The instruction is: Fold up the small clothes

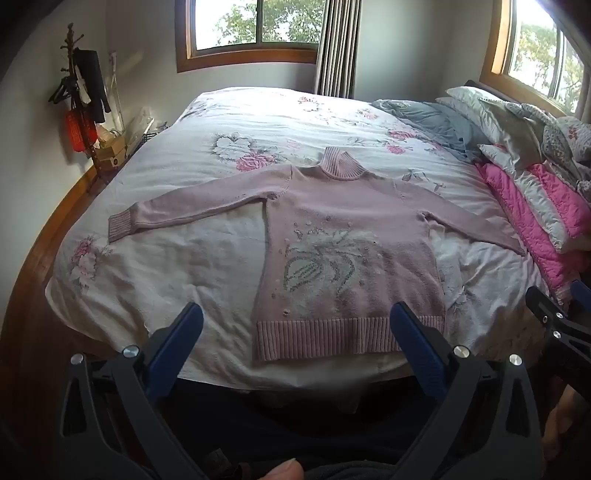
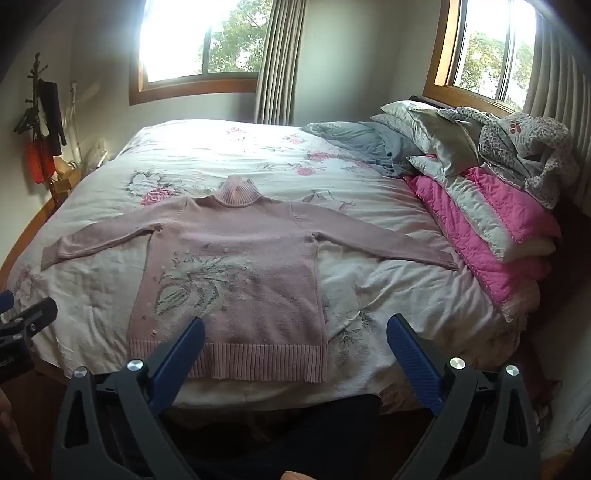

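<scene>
Pink sweater (image 1: 347, 251) lies flat, front up, on the bed (image 1: 192, 266), both sleeves spread out to the sides, collar (image 1: 341, 164) pointing toward the far window (image 1: 255, 26). Its ribbed hem (image 1: 332, 338) sits just short of the bed's near edge, right in front of you. Left cuff (image 1: 120, 229) stops well short of the bed's left edge, with bare bedspread all around that sleeve. Right sleeve end (image 2: 448, 264) reaches just beside the pink quilt (image 2: 491, 225), so room is tight on that side. Pillows (image 2: 436, 133) and a grey blanket (image 2: 354, 142) are stacked behind the quilt, well apart from the sweater body. The far half of the bed is open bedspread.

Your left gripper (image 1: 295, 336) hangs over the near edge, fingers wide apart, nothing between them, not touching the sweater. Your right gripper (image 2: 295, 345) is the same: fingers spread wide, empty, hovering above the hem area with no contact visible. A coat rack (image 1: 79, 85) stands by the left wall, clear of the bed.
</scene>
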Motion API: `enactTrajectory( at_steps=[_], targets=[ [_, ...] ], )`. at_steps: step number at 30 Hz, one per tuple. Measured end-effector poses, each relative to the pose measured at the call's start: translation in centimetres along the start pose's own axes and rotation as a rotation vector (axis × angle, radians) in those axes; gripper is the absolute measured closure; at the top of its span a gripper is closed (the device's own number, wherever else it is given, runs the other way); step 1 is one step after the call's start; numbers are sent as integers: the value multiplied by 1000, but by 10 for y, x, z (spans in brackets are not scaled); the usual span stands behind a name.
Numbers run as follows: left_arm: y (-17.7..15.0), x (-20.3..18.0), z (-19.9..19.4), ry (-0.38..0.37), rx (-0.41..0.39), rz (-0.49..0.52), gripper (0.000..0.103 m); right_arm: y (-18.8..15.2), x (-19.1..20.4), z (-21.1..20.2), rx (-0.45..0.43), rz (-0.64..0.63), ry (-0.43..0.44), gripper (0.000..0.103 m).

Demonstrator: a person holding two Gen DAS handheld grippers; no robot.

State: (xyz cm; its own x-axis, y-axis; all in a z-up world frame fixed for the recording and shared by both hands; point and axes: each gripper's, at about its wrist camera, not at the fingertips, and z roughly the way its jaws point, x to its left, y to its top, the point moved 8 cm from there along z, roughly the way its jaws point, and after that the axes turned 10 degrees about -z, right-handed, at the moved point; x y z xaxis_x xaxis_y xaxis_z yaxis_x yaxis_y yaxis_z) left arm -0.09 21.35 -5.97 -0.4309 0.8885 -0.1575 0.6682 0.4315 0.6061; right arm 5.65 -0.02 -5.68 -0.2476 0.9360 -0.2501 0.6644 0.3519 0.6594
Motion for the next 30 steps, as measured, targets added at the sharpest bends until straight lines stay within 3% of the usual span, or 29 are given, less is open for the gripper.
enactTrajectory(
  at_steps=[30],
  targets=[
    [0, 2, 3, 2, -6, -1, 3, 0, 1, 6, 0, 8, 9, 4]
  ],
)
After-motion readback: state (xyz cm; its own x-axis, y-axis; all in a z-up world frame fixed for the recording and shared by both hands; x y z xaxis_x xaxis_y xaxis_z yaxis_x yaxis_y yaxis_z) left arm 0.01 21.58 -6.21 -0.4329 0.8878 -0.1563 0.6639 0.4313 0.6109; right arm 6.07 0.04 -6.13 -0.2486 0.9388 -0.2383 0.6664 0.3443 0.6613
